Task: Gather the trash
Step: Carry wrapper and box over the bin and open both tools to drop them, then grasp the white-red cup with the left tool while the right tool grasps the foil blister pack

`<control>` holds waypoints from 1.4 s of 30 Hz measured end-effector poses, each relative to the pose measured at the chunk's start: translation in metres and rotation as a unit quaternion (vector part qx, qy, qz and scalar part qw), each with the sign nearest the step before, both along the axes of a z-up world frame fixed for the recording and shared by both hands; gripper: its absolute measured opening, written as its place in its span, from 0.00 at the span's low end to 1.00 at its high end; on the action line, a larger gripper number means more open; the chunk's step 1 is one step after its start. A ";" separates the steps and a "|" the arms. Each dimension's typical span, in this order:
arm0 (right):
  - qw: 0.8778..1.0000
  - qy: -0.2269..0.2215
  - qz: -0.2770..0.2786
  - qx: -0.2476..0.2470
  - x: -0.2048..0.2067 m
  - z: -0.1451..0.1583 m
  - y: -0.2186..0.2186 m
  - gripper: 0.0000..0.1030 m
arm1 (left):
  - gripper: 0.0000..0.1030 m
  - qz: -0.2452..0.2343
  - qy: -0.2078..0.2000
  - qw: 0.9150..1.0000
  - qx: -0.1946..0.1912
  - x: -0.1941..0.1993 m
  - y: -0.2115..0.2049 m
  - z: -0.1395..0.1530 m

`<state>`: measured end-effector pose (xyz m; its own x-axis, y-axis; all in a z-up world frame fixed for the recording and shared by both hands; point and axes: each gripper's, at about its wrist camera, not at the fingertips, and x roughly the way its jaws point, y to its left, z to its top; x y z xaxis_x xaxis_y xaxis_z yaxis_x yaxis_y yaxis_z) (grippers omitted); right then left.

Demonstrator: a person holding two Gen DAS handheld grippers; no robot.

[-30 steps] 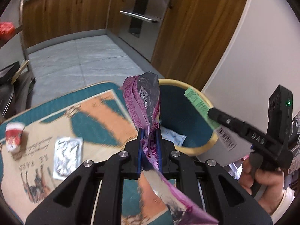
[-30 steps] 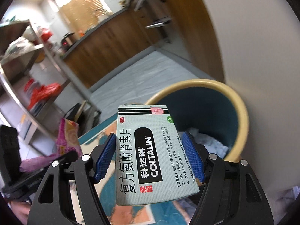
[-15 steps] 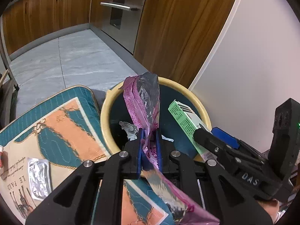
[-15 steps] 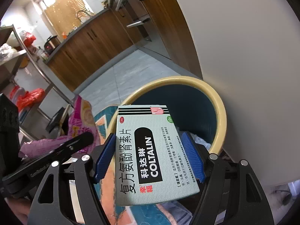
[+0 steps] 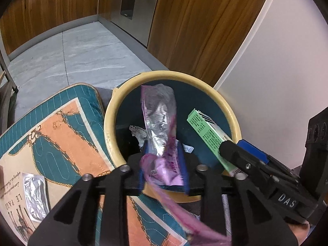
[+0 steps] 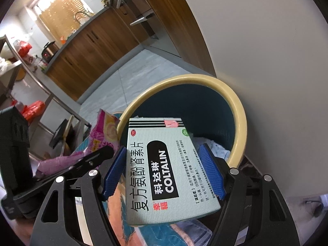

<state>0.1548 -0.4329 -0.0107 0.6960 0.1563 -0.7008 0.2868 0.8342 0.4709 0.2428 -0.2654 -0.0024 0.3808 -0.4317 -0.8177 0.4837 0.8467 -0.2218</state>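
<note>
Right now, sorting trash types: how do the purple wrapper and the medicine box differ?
The purple wrapper is crumpled, foil-lined film; the medicine box is a rigid printed carton. The wrapper sits loose between the left hand-held gripper's just-opened pads; the right hand-held gripper clamps the box. Both hang over the bin.

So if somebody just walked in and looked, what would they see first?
Probably the pale green medicine box, big and close, squeezed in the right claw above the yellow-rimmed bin. Next, the crinkly purple wrapper over that bin, between the pads of the left claw, which has just been opening. A silver foil packet lies on the patterned cloth.
</note>
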 end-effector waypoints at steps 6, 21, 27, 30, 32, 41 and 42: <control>1.000 0.000 0.002 0.001 0.002 0.000 0.000 0.72 | 0.52 -0.001 -0.006 1.000 -0.006 -0.003 0.005 0.004; 1.000 -0.012 -0.003 0.000 -0.006 0.002 0.001 0.72 | 0.56 0.049 -0.016 0.999 -0.010 -0.011 0.061 0.013; 1.000 -0.015 0.013 -0.010 -0.004 0.005 0.012 0.72 | 0.61 0.069 -0.019 0.997 -0.006 -0.024 0.098 0.009; 0.999 -0.018 0.024 -0.023 -0.003 0.008 0.022 0.75 | 0.61 0.083 -0.018 0.996 -0.004 -0.029 0.120 0.006; 0.999 -0.021 0.031 -0.029 -0.003 0.010 0.029 0.76 | 0.63 0.095 -0.018 0.995 -0.004 -0.034 0.137 0.004; 0.995 -0.028 0.076 -0.062 0.002 0.016 0.066 0.81 | 0.67 0.138 -0.024 0.990 0.003 -0.047 0.205 0.002; 0.994 -0.028 0.083 -0.065 0.002 0.016 0.072 0.81 | 0.68 0.144 -0.026 0.989 0.004 -0.049 0.215 0.002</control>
<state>0.1567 -0.3614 0.0058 0.7068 0.1822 -0.6836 0.1175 0.9226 0.3673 0.1940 -0.0503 -0.0008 0.5281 -0.2929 -0.7971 0.2325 0.9526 -0.1961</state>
